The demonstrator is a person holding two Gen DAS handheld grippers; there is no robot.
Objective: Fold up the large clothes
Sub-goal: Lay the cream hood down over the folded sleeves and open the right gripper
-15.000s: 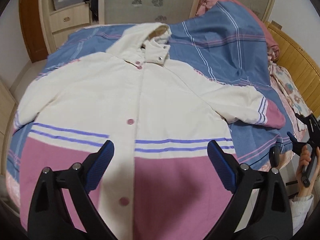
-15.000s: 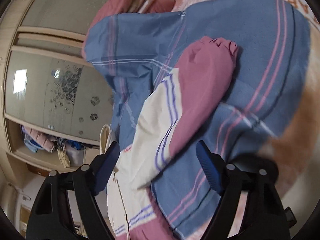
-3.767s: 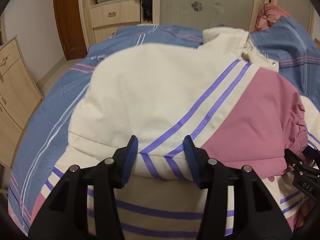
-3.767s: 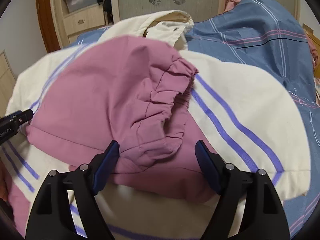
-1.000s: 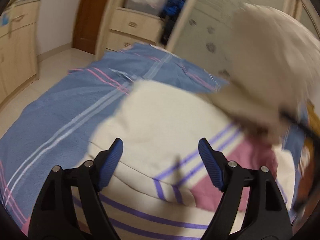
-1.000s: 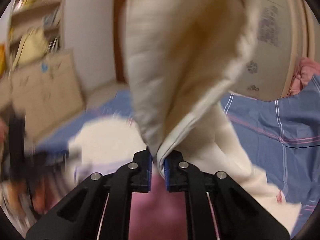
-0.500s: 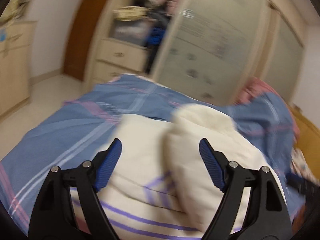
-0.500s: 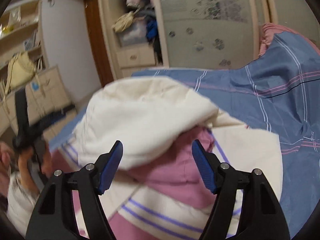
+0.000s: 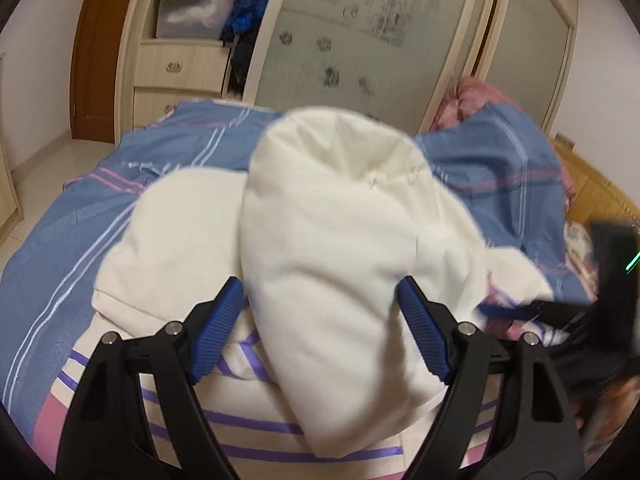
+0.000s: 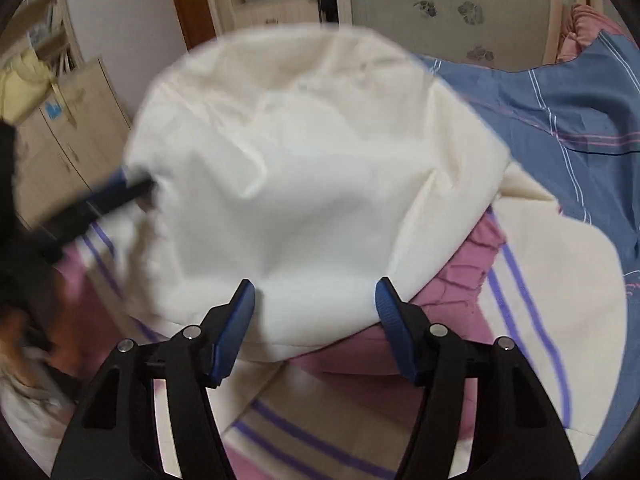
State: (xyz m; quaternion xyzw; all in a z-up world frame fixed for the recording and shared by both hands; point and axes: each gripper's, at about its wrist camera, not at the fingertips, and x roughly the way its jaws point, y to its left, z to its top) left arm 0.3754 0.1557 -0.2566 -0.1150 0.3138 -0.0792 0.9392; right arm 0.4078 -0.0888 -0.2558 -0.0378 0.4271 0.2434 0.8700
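My left tool (image 9: 320, 328) hung released over the cream hood (image 9: 332, 240) of the jacket (image 10: 552, 280) on the bed (image 9: 80, 216); my right tool (image 10: 314, 316), gripping nothing, was narrowing.

The coat (image 9: 328, 240) is soft matt cloth; the wardrobe door (image 9: 360, 40) at upper centre is frosted glass, framed in pale wood.
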